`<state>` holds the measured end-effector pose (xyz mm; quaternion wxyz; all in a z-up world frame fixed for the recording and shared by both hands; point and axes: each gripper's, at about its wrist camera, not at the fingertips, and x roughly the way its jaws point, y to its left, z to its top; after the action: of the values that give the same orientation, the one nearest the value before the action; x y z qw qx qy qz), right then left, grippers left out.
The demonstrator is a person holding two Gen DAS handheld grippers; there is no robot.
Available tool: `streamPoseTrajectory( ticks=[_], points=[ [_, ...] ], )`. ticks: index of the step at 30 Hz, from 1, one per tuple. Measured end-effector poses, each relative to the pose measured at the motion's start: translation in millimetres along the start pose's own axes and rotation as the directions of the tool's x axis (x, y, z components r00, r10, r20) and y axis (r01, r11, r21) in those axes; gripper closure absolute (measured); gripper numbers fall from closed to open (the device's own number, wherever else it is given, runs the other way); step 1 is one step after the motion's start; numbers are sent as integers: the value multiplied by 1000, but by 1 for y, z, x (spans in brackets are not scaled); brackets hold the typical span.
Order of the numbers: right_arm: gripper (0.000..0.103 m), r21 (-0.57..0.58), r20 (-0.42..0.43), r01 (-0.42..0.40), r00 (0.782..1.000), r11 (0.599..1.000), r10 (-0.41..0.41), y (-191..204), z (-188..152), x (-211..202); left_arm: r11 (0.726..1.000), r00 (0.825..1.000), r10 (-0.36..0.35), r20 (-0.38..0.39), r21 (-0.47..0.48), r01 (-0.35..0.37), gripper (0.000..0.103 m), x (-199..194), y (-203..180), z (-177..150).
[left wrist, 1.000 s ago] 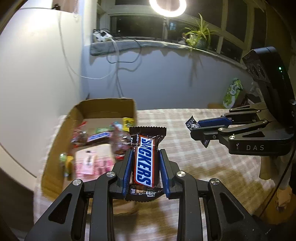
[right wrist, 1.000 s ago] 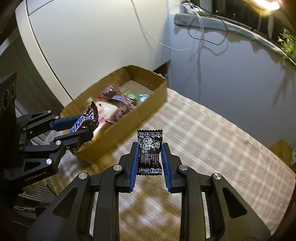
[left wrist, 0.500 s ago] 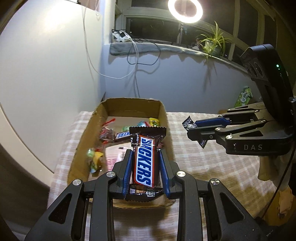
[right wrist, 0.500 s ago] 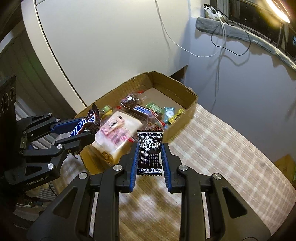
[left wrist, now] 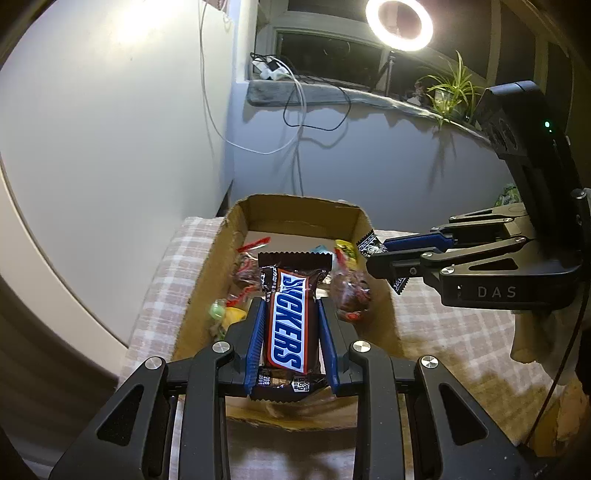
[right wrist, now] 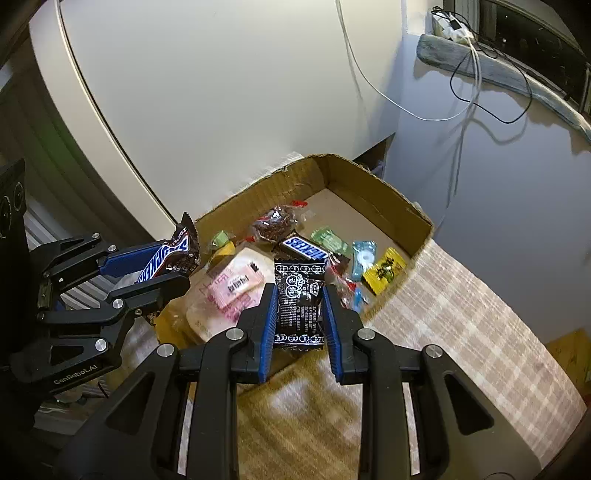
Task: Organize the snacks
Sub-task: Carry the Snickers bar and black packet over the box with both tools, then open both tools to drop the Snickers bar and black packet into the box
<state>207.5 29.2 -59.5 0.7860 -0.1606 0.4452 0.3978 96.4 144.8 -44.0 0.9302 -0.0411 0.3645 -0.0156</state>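
Left wrist view: the left gripper (left wrist: 291, 325), its blue ribbed pads closed on a Snickers bar (left wrist: 290, 321) held lengthwise, hangs above the near end of an open cardboard box (left wrist: 236, 225). The right gripper (left wrist: 384, 258) enters from the right, level with the box's right wall, clamped on a black sachet (left wrist: 369, 243) of which only the crimped ends show. This view alone shows the ring light (left wrist: 399, 24) and a potted plant (left wrist: 448, 92) on the window ledge.

Right wrist view: the right gripper (right wrist: 299, 310) holds the black sachet (right wrist: 300, 295) upright over the box's near corner; its face carries white printed characters too small to read. Here the box interior is seen more fully: a second Snickers bar (right wrist: 304, 248), a pink packet (right wrist: 236, 284), a yellow packet (right wrist: 384, 269), a green sweet (right wrist: 330, 240) and a clear-wrapped dark snack (right wrist: 275, 223) lie loose on the floor of the cardboard box (right wrist: 373, 192). The left gripper (right wrist: 173, 266) appears at the left with its bar (right wrist: 166, 256) seen edge-on.

The box is corrugated with torn, ragged rims, and rests on a checked cloth (right wrist: 461, 314) covering the worktop. Both held wrappers are glossy with serrated ends. The gripper bodies hide the box's near wall in both views.
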Motion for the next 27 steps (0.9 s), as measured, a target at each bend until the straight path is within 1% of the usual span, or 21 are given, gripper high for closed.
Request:
streamPoseTrajectory(
  ticks=[11,27],
  points=[
    [78,-3,-37,-15,999,1000,15,-2,14,28,1000,1000,17,-24,-10,-17,76,16,11,6],
    [78,-7,-66,-28,997,1000,28,-5,18,44,1000,998,25,-53,-17,-26,76,28,13,7]
  ],
)
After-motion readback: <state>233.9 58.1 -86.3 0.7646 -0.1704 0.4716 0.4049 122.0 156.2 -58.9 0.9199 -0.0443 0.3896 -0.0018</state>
